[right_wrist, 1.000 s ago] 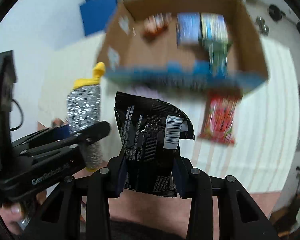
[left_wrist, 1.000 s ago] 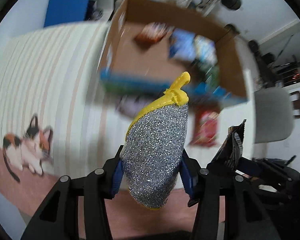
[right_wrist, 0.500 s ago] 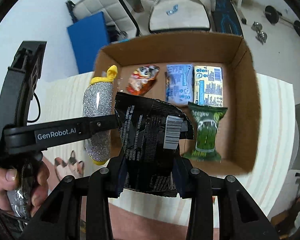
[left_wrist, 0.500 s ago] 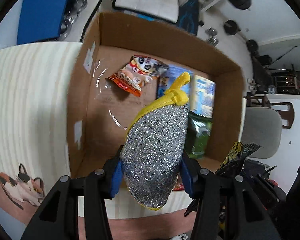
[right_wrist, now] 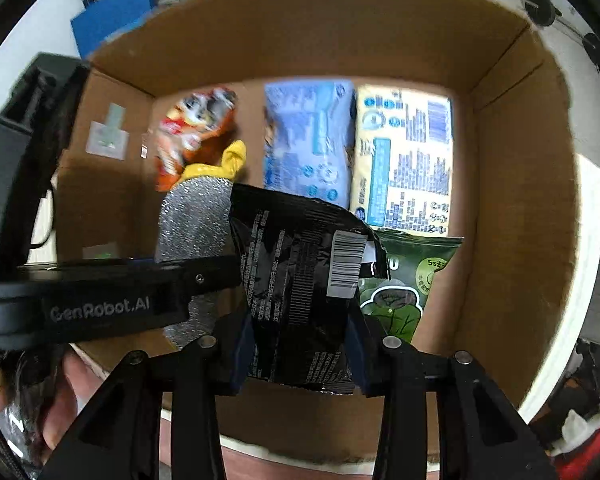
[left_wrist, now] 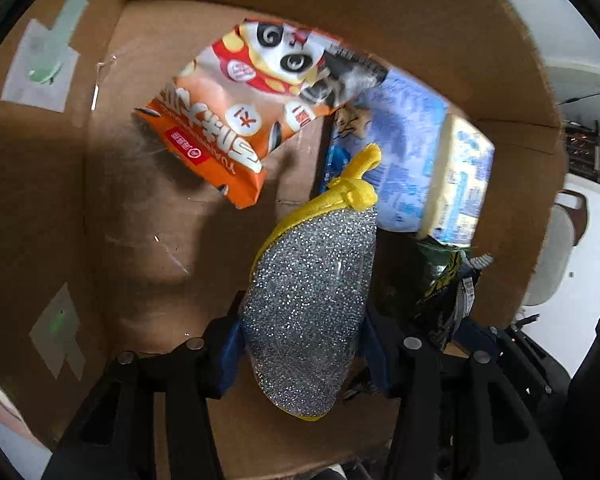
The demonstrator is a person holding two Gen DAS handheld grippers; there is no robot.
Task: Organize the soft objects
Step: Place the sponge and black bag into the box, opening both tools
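We have both hand-held grippers down inside the cardboard box (right_wrist: 512,184), each loaded: the left hand-held gripper (left_wrist: 302,344) is clamped on the silver glitter pouch (left_wrist: 308,300) with the yellow trim, and the right hand-held gripper (right_wrist: 300,348) is pinched onto the black snack bag (right_wrist: 296,280). To do this placing step well, we judge that we should lower each item to a bare patch of box floor before letting go, since soft packs dropped from above can slide onto their neighbours. The pouch hangs over open cardboard just in front of the orange panda snack bag (left_wrist: 252,100), which suits it; the black bag hangs partly over the green snack bag (right_wrist: 412,280), so we would shift it toward the free floor nearer us. We should open one gripper at a time and withdraw straight back so the fingers do not drag the packs. Counting what already lies in the box: one orange panda bag, one light blue pack (right_wrist: 306,140), one yellow-and-blue pack (right_wrist: 404,160), one green bag, four in all, plus our two held items.
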